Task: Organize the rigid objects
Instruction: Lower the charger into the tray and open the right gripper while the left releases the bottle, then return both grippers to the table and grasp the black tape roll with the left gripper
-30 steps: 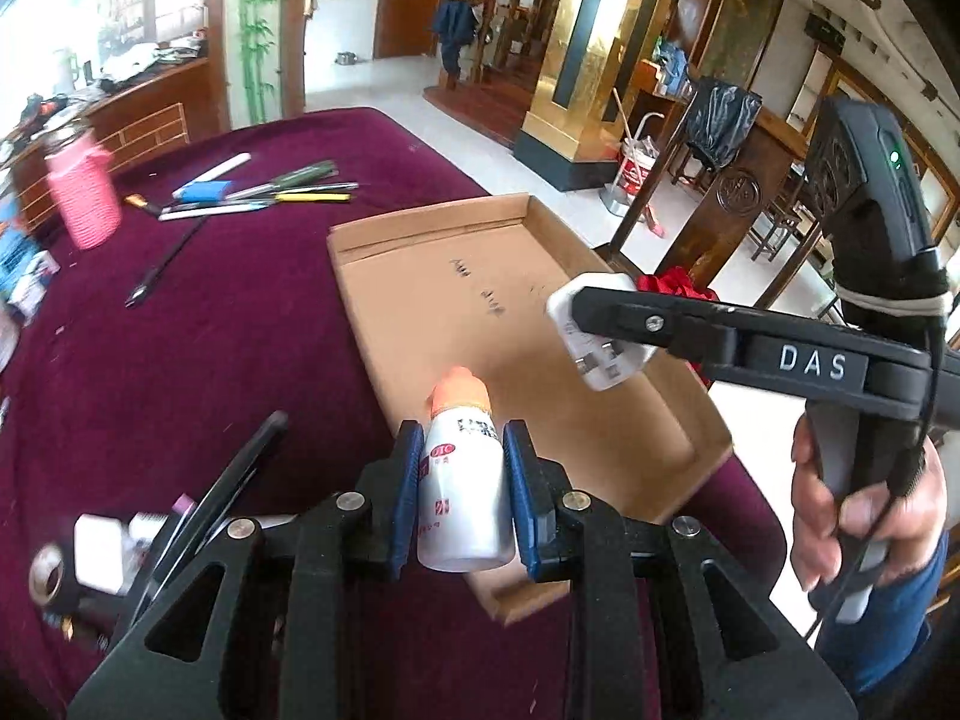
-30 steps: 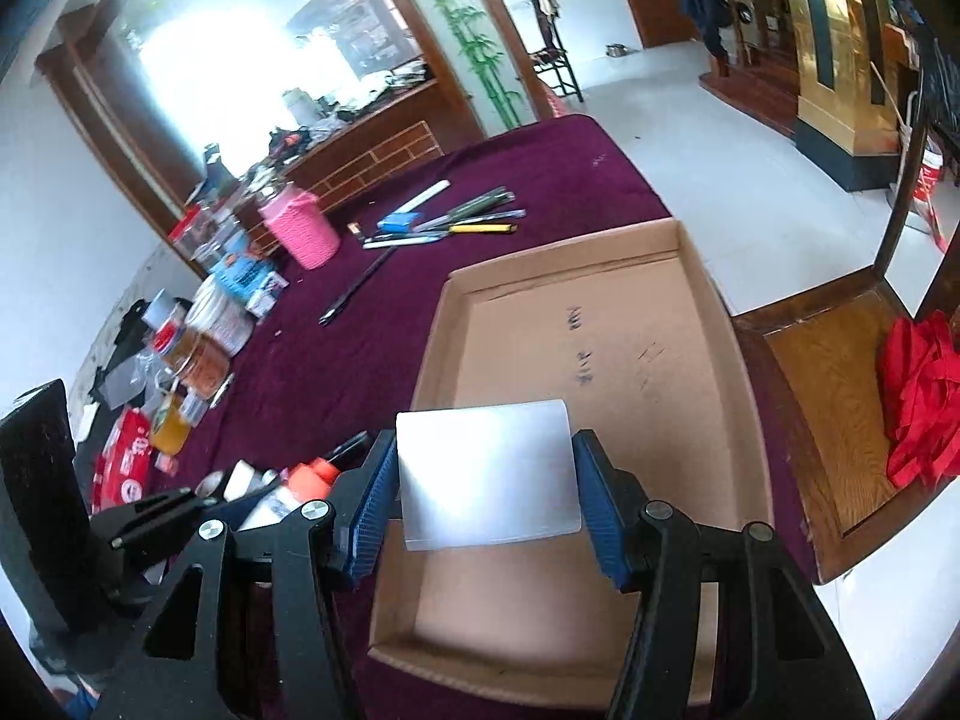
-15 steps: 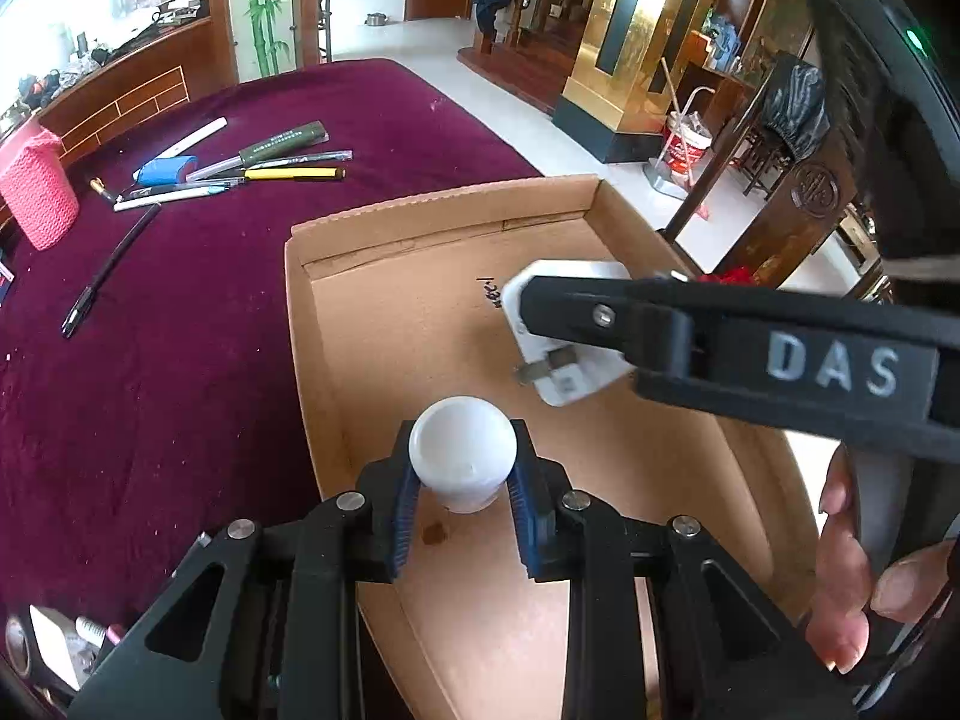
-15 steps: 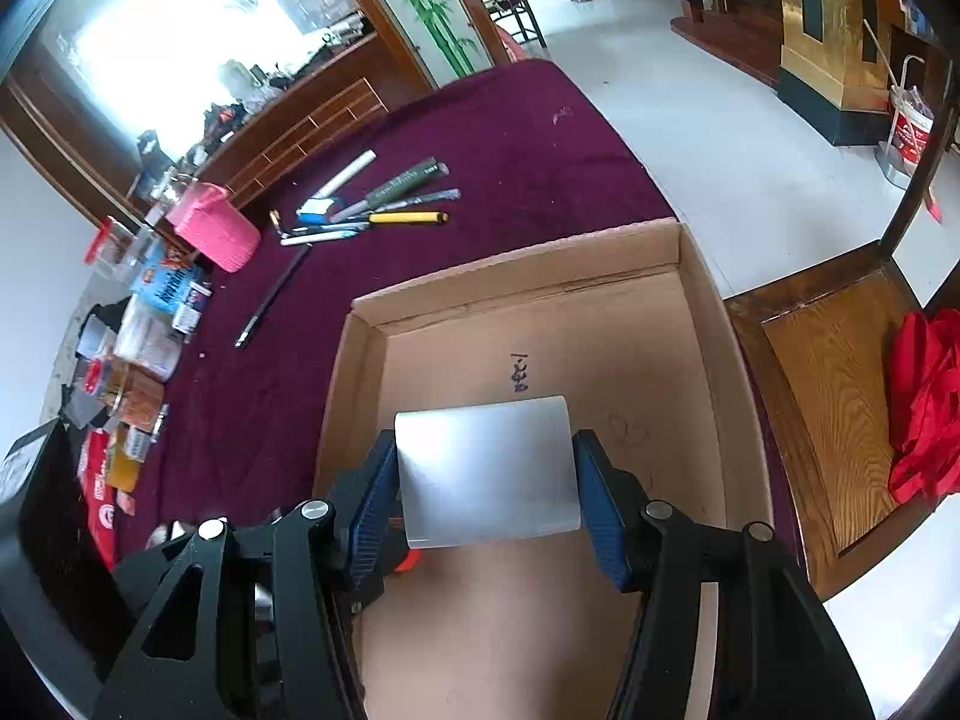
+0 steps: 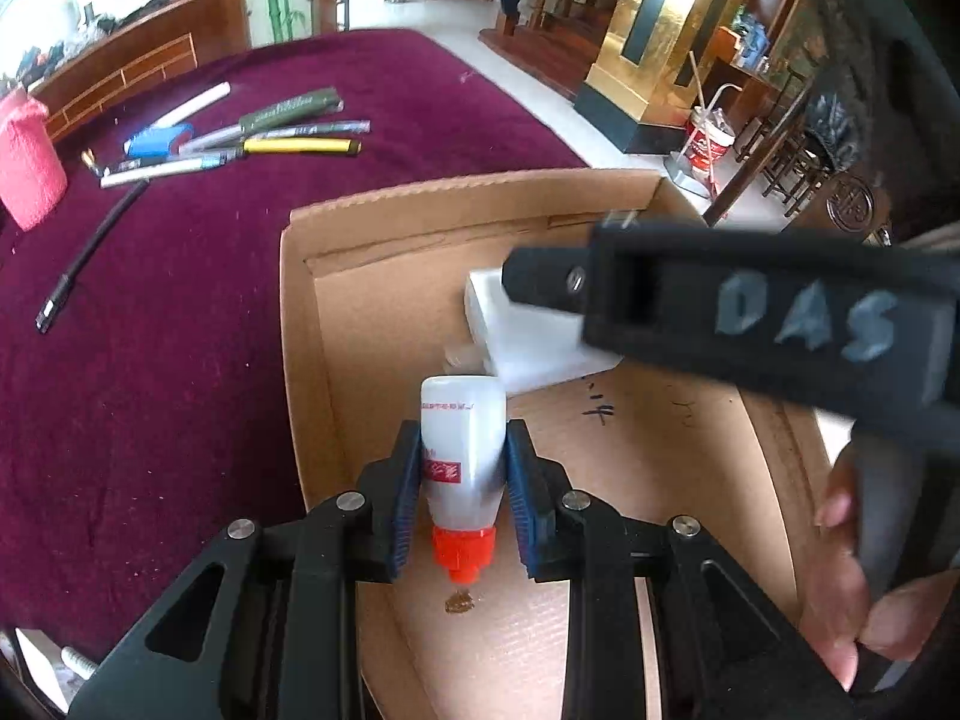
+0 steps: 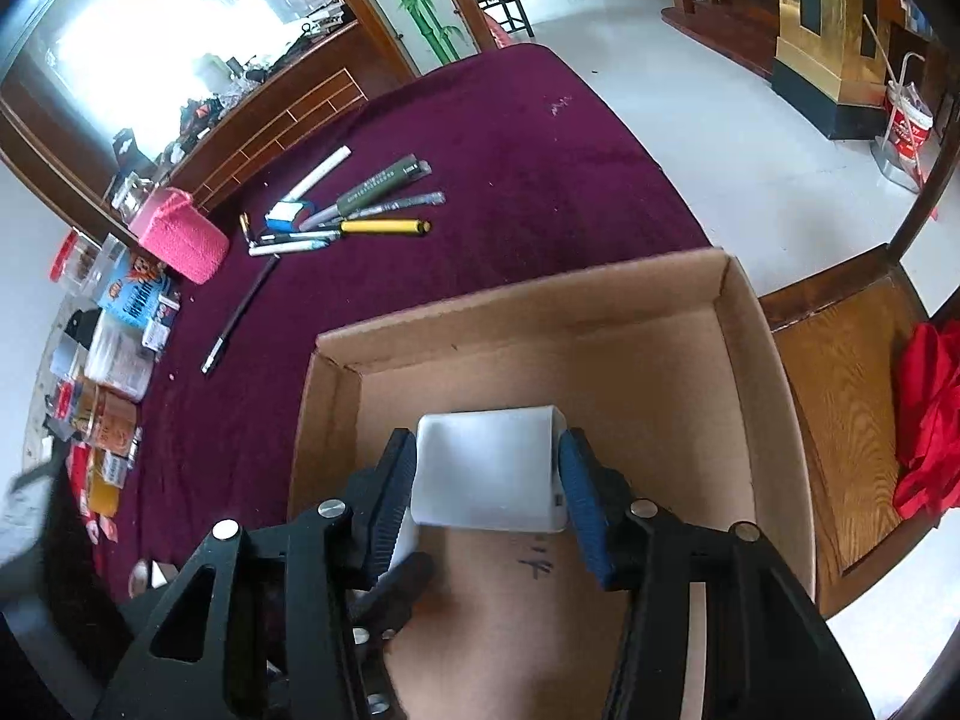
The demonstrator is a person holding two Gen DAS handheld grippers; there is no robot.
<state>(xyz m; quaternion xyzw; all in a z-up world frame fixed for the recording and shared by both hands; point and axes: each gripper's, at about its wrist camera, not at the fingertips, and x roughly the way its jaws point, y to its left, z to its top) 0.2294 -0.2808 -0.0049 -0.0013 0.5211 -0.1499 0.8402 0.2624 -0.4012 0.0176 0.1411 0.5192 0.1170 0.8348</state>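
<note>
A shallow cardboard box (image 5: 384,222) (image 6: 516,312) lies on the purple tablecloth. My left gripper (image 5: 461,474) is shut on a small white bottle (image 5: 459,432) with an orange cap (image 5: 463,552), held cap toward me just above the box floor. My right gripper (image 6: 489,474) is shut on a white plug adapter (image 6: 489,468), low inside the box; it also shows in the left wrist view (image 5: 522,336), just beyond the bottle. The right gripper's body (image 5: 750,312) crosses the left wrist view.
Several pens and markers (image 5: 240,138) (image 6: 354,210) lie on the cloth beyond the box, with a black pen (image 5: 84,252) and a pink knitted holder (image 5: 24,174) to the left. Packets and jars (image 6: 108,360) crowd the table's left. A wooden chair (image 6: 852,432) stands right of the box.
Both grippers have moved over the box and come down into it. The bottle has tipped over, so its orange cap now points toward me. The adapter has dropped near the box floor.
</note>
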